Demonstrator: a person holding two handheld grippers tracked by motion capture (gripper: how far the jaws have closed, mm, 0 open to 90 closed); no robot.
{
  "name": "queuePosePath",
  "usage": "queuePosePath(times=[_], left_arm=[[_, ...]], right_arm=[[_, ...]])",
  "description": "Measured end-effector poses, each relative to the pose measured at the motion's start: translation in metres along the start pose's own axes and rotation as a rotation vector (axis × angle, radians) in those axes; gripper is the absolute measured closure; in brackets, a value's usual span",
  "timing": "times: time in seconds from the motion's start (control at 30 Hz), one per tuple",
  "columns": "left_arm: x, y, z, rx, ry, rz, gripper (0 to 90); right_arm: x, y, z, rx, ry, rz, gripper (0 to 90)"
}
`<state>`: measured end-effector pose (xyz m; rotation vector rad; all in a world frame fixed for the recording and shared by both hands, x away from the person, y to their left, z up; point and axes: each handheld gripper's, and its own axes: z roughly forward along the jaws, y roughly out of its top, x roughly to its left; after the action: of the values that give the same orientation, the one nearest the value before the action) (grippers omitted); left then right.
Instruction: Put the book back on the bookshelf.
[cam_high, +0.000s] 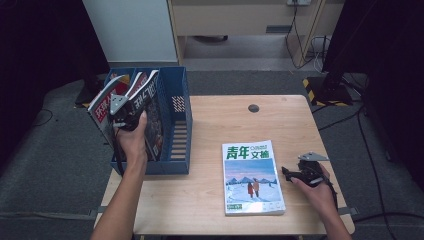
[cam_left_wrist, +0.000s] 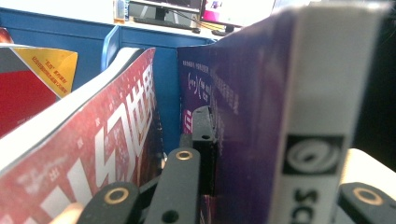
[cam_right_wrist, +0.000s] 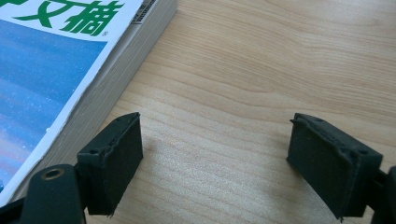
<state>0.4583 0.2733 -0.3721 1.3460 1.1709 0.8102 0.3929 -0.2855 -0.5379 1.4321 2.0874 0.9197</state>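
1. Purple-covered magazine (cam_high: 152, 107) stands upright in the blue file rack (cam_high: 181, 145) at the worktop's left edge, its white spine (cam_left_wrist: 322, 116) nearest in the left gripper view.
2. Left claw (cam_high: 131, 100) is clenched on this magazine from above: one jaw lies flat against the purple cover inside the rack, the other shows past the spine.
3. Left hand (cam_high: 132, 140) sits over the rack's front wall, forearm reaching up from the bottom of the high view, claw pointing away from the person.
4. Just beside the held magazine leans a red-covered magazine (cam_left_wrist: 102, 154) with large pale lettering; a further red and yellow one (cam_left_wrist: 42, 79) stands behind it.
5. Well apart to the right, a thick magazine with a blue snow scene (cam_high: 252, 177) lies flat on the wooden worktop (cam_high: 220, 120).
6. Right claw (cam_high: 289, 173) rests low just beside that magazine's right edge, released, jaws wide over bare wood with nothing between them.
7. Right hand (cam_high: 317, 187) holds it level, pointing left toward the flat magazine.
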Motion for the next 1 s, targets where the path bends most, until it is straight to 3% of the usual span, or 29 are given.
queuePosePath(times=[0.5,1.0], left_arm=[[0.007,-0.01,-0.011,0.008,-0.006,-0.051,81.4],[0.005,-0.022,-0.021,0.021,-0.011,-0.072,79.6]], right_arm=[[0.0,0.0,0.0,0.0,0.0,0.0,17.9],[0.0,0.0,0.0,0.0,0.0,0.0,17.9]])
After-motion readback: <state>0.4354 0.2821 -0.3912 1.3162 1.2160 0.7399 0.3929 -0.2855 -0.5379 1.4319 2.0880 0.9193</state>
